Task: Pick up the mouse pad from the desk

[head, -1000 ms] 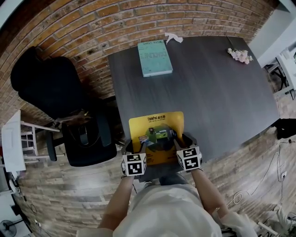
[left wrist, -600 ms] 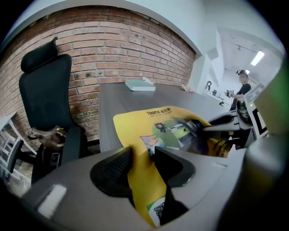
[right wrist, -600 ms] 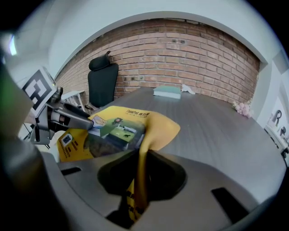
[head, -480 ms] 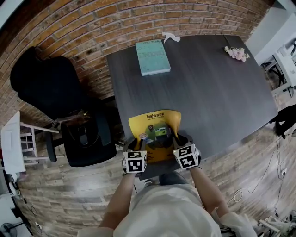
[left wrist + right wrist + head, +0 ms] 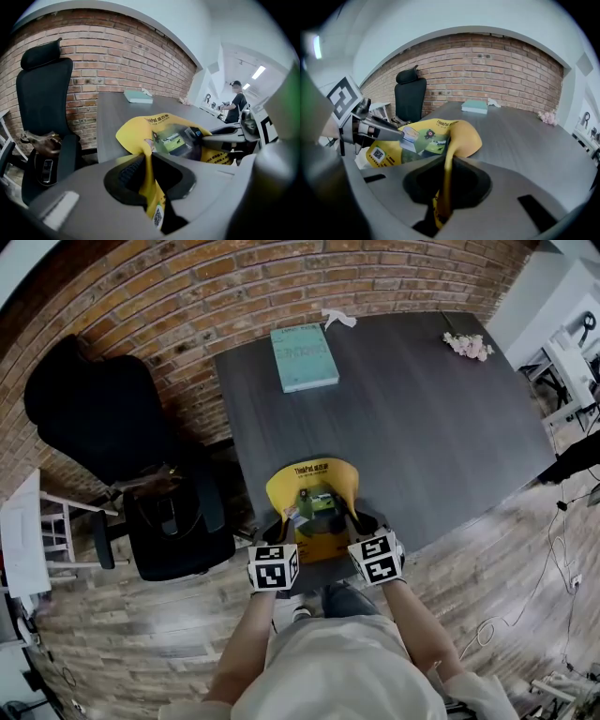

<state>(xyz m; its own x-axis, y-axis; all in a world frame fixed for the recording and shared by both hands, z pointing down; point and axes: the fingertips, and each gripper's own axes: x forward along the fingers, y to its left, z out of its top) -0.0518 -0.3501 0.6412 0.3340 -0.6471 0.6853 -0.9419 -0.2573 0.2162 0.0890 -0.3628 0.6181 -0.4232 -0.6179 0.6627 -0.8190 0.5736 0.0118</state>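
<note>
Lower centre: left gripper (image 5: pixel 149 176) and right gripper (image 5: pixel 446 183), jaws just closed in, each pinching a side edge of the yellow mouse pad (image 5: pixel 314 495), which bows between them at the near edge of the desk (image 5: pixel 431 437) | top: teal book (image 5: pixel 304 356), white scrap (image 5: pixel 337 318), pink flowers (image 5: pixel 466 345) | left: black chair (image 5: pixel 103 409)

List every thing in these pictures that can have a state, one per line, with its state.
mouse pad, curled, pinched on both sides
left gripper, jaws have just been closing, shut on the mouse pad
right gripper, jaws have just been closing, shut on the mouse pad
book, closed, flat on the desk
flowers, lying on the desk
</note>
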